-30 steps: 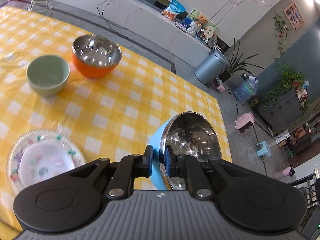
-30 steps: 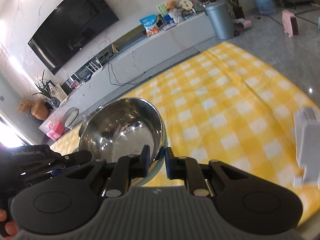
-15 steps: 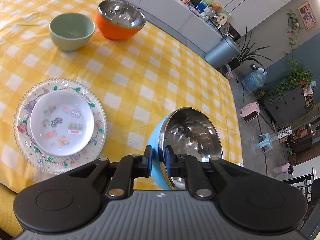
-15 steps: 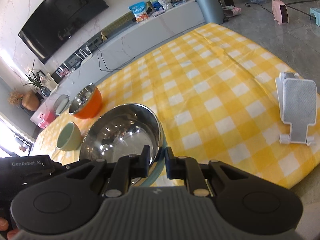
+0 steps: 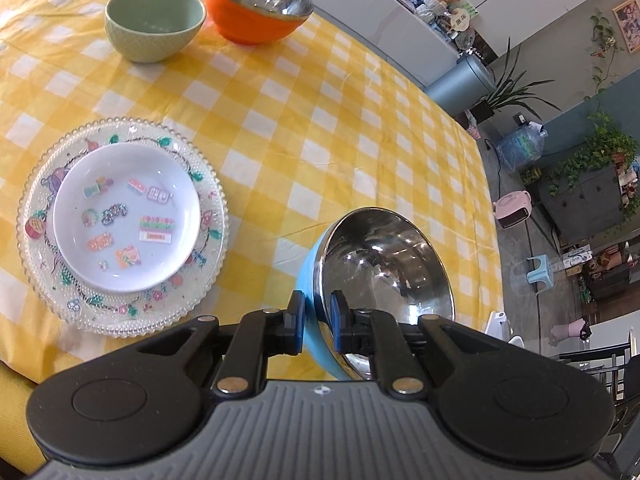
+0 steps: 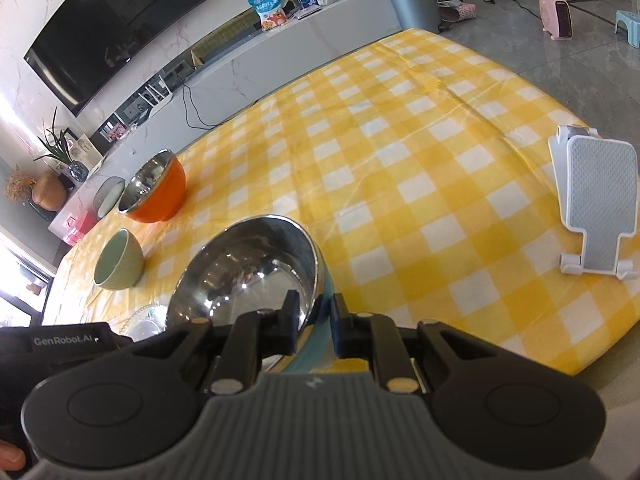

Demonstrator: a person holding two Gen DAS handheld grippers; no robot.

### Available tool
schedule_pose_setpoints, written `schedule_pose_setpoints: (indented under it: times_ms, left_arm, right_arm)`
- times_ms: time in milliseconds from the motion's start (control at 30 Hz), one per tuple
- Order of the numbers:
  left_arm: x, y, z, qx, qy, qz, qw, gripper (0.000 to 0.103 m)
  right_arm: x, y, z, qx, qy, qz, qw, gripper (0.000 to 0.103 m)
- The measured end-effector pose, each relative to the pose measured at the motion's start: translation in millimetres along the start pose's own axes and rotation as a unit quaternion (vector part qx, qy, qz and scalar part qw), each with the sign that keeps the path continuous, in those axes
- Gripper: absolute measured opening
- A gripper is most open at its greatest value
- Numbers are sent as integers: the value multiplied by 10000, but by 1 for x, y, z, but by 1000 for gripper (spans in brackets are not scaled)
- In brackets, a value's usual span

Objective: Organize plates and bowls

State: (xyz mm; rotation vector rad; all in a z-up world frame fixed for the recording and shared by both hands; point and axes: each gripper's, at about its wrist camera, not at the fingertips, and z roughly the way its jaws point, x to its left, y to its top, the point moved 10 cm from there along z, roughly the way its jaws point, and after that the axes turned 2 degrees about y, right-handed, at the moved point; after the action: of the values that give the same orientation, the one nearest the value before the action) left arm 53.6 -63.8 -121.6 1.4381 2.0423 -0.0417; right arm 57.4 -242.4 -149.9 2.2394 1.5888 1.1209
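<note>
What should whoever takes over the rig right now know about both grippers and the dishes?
Left gripper: shut on the blue steel-lined bowl at its rim.
Right gripper: shut on the same bowl's rim, so both share the load above the table.
On the checked tablecloth: orange steel-lined bowl beside the green bowl; white saucer already stacked on the glass plate.
Left: bowls not yet nested; likely set the blue one with the others.

Each pair of tongs, left [image 5: 317,322] and right [image 6: 315,322], has a ribbed grey body, two glossy black round lobes with shallow discs, black link arms with silver pivot screws, and a small emblem. White "GenRobot.AI" lettering and a fingertip [image 6: 10,455] of skin show left of the right tongs.
</note>
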Motion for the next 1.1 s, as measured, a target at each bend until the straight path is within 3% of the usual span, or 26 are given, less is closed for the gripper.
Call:
schedule_pose_setpoints:
  times_ms: [500, 533, 633, 800, 967, 1033, 1100]
  left_arm:
    - [0, 1, 1, -32, 59, 63, 10000, 17]
    - [0, 0, 1, -21, 60, 39, 10000, 19]
    - [-2, 2, -4, -154, 162, 131, 9997, 26]
    - [-11, 12, -24, -501, 273, 623, 9964, 29]
    - [-26, 28, -51, -987, 483, 1512, 9824, 29]
    - [-31, 37, -61, -1143, 566, 1754, 9762, 30]
    - [-32, 49, -70, -1285, 636, 1887, 9715, 30]
  right_arm:
    - [-2, -6, 9, 246, 58, 54, 9997, 18]
    - [-2, -6, 9, 246, 58, 55, 9997, 20]
    - [-2, -5, 6, 207, 39, 39, 9998, 39]
    - [2, 4, -6, -65, 23, -61, 10000, 44]
    - [25, 25, -29, -670, -317, -792, 9941, 59]
    - [35, 35, -35, -900, -551, -1019, 9892, 81]
    - [46, 45, -41, -1200, -849, -1293, 9806, 83]
